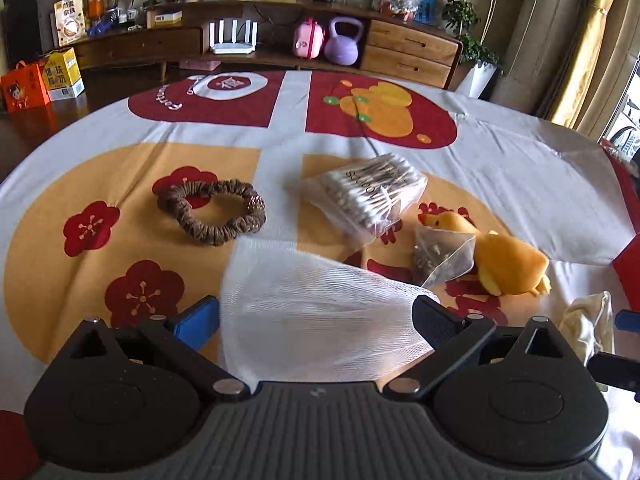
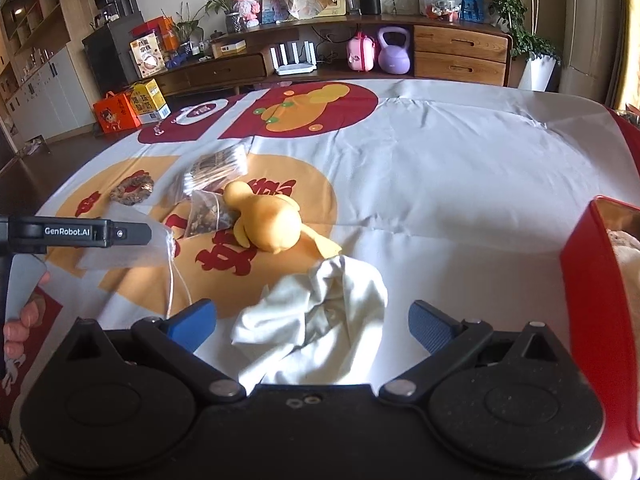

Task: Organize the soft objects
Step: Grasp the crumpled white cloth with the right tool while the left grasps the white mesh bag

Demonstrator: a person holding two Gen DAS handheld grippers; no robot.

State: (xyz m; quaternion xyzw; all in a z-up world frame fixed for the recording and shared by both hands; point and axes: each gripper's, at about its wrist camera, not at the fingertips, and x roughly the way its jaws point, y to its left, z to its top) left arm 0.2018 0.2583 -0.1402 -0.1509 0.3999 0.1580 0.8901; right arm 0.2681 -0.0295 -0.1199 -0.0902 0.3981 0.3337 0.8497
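While the white mesh bag (image 1: 316, 312) lies between the fingers of the left gripper (image 1: 316, 318), its jaws stand wide apart and do not pinch it. Further right, the crumpled white cloth (image 2: 316, 312) lies on the tablecloth (image 2: 460, 184) between the fingers of the right gripper (image 2: 312, 322), also spread wide, not squeezing it.

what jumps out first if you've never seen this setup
The yellow plush duck lies mid-table on the bright red-and-orange tablecloth, a small bag of dried bits against its head. Nearer, a crumpled white cloth sits between the open fingers of the right hand-held gripper, while the left hand-held gripper straddles a white mesh bag.
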